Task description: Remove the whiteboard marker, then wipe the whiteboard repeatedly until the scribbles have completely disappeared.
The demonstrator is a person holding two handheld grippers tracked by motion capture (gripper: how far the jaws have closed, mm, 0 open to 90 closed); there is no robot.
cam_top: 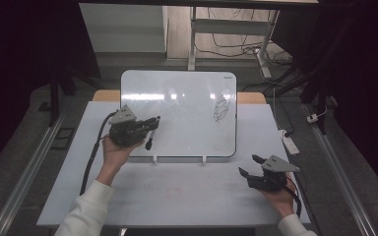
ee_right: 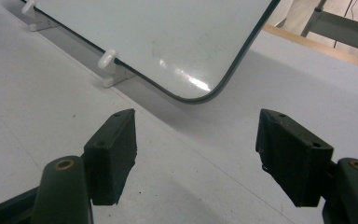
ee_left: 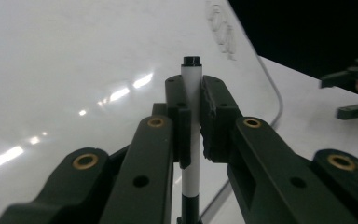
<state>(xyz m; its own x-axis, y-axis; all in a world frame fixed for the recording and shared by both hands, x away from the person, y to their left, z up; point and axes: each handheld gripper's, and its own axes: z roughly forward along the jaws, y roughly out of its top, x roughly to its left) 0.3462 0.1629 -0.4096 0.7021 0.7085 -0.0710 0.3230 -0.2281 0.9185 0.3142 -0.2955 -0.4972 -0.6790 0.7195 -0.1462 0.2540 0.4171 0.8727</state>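
We see the left gripper (cam_top: 150, 129) over the left part of the glossy white whiteboard with rounded corners (cam_top: 187, 105). Its jaws are closed tight on a slim white marker pen with black ends (cam_top: 151, 132). In the left gripper view the marker pen (ee_left: 190, 119) stands between the two black pads, and its long axis runs across the jaws, from the bottom of that view to the top. The black flat end is above the pads, and the second black part goes down under them. In the high view the pen hangs from the jaw tips with its lower black end toward the near edge of the board; whether this end touches the board, we cannot tell.

On the right part of the whiteboard there is a dark scribble of looped lines (cam_top: 221, 108). The board stands tilted on two small white plastic feet (cam_top: 154, 159) at its near edge, on the pale grey table top (cam_top: 177, 191).

The right gripper (cam_top: 250, 165) rests low over the table, near the right corner of the board and well apart from the pen. Its jaws stand wide and nothing is between them; in the right gripper view we see only bare table between the pads (ee_right: 114, 154).

We see no containers on the table.
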